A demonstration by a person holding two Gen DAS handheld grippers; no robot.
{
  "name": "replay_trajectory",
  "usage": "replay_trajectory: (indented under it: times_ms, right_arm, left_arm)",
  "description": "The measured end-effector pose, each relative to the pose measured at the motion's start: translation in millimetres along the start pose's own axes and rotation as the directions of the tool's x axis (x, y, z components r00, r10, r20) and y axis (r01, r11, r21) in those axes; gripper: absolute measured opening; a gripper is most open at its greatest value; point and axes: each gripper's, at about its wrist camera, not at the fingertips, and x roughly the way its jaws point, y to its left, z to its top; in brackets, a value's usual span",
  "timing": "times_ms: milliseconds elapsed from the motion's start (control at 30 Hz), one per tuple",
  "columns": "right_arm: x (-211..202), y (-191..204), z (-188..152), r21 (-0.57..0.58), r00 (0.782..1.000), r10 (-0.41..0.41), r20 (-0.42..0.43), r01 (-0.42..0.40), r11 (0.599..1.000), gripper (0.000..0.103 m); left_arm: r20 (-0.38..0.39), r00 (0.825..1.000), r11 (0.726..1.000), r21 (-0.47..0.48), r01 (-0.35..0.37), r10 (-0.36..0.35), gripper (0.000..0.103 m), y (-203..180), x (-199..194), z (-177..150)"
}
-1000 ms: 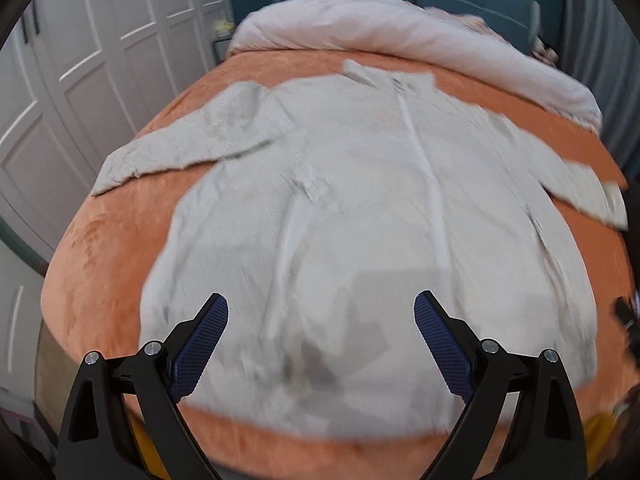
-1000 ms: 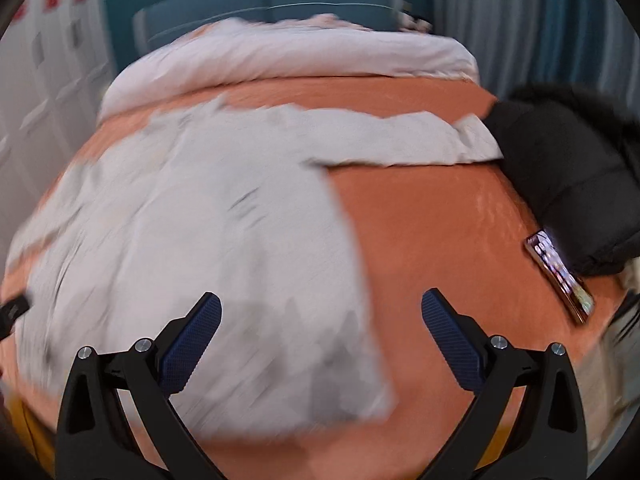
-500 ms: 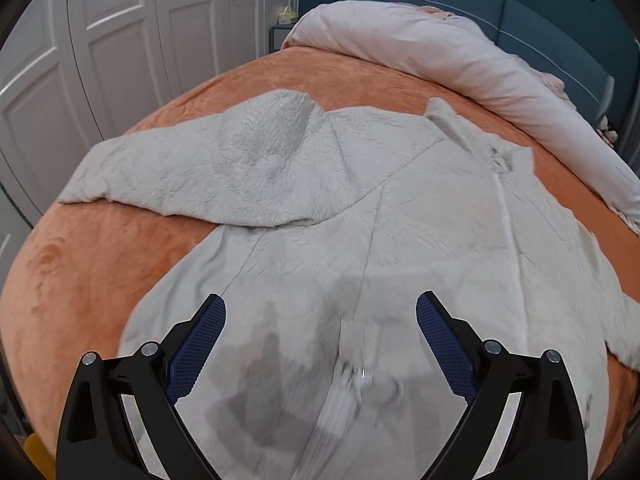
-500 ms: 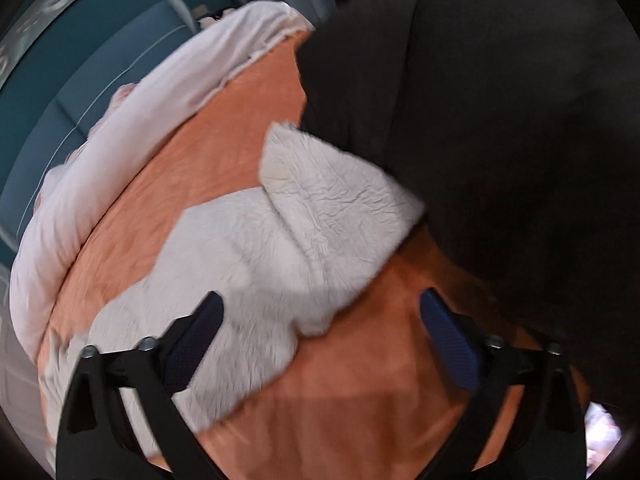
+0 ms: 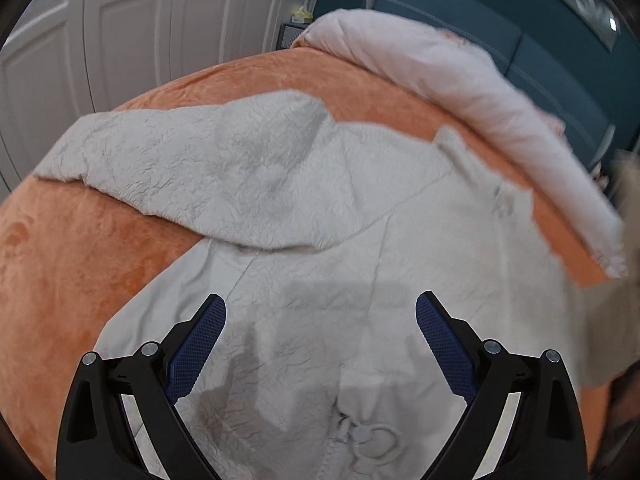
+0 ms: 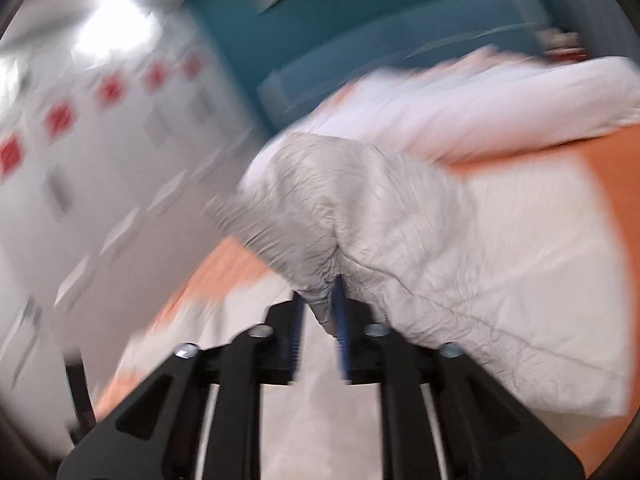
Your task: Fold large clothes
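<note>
One crinkled cream jacket [image 5: 320, 208] — right gripper [image 6: 320, 312] just closed, pinching sleeve [image 6: 340, 208]; left gripper [image 5: 320, 332] spread.

Wardrobe [image 6: 100, 152] motion-blurred; jacket [image 5: 320, 240] hem cut off.

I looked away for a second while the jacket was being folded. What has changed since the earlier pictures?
The right gripper has just been closing and now pinches a bunch of the pale jacket, lifting it off the orange bedspread; before, it hung open over the sleeve. The left gripper swung toward the jacket's other sleeve and is still open, holding nothing. The rest of the jacket stays spread out.
</note>
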Motion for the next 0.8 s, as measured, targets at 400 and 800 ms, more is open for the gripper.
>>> replay_trajectory:
  times_ms: [400,800]
  right_arm:
    - [-54.1,-33.7,-65.7,0.093,0.977,-0.208,-0.052,0.212,0.973,0.054]
    - [-46.6,-80.7,-33.3,0.139,0.937,-0.348,-0.020,0.347,0.927,0.011]
  left_arm:
    - [-0.159,0.942,0.955,-0.081,0.285,-0.295,0.096,-55.0,71.4,42.7]
    - [-0.065,0.913,0.915,-0.032,0.402,-0.403,0.005,-82.1,65.7,69.5]
